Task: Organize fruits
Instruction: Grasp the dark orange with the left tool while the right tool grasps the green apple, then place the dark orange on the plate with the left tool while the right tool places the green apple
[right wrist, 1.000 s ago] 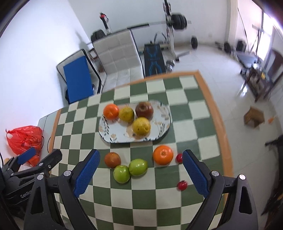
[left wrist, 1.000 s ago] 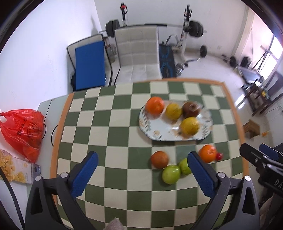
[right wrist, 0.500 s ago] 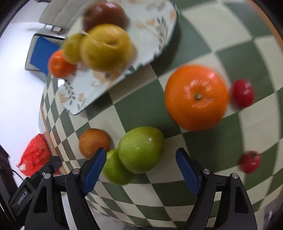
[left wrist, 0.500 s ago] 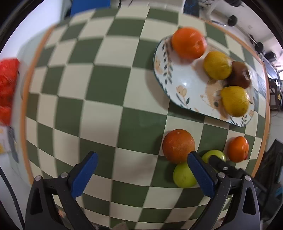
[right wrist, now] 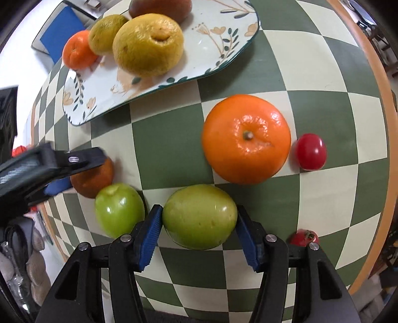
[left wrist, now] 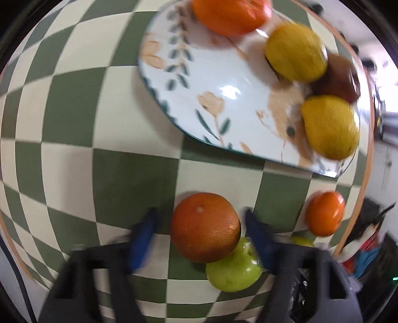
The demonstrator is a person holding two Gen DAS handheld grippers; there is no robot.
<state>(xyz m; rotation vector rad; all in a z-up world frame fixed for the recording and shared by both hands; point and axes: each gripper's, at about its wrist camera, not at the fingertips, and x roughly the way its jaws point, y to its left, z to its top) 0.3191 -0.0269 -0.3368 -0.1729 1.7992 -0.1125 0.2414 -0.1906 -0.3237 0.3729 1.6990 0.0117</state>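
My left gripper (left wrist: 201, 236) points down at the checkered table, and its jaws are closing around a dark orange (left wrist: 205, 227). Narrow gaps still show beside its blurred blue pads (left wrist: 143, 238). My right gripper (right wrist: 199, 231) is closing on a green apple (right wrist: 199, 216), and both its pads (right wrist: 151, 231) touch the apple's sides. A second green apple (right wrist: 119, 208) lies just to the left, against the dark orange (right wrist: 97, 179). The floral plate (right wrist: 219, 47) behind holds an orange (left wrist: 231, 15), two yellow citrus fruits (left wrist: 296, 54) and a dark red apple (left wrist: 340, 79).
A bright orange (right wrist: 246, 139) sits just beyond the held apple, with a cherry tomato (right wrist: 311, 151) to its right. Another tomato (right wrist: 303, 237) lies by my right finger. The left gripper's body (right wrist: 49, 164) reaches in from the left. The table's wooden rim (right wrist: 380, 82) runs along the right.
Both grippers have dropped close to the table and tilted downward. Their jaws have narrowed, the left around the dark orange and the right onto the green apple.
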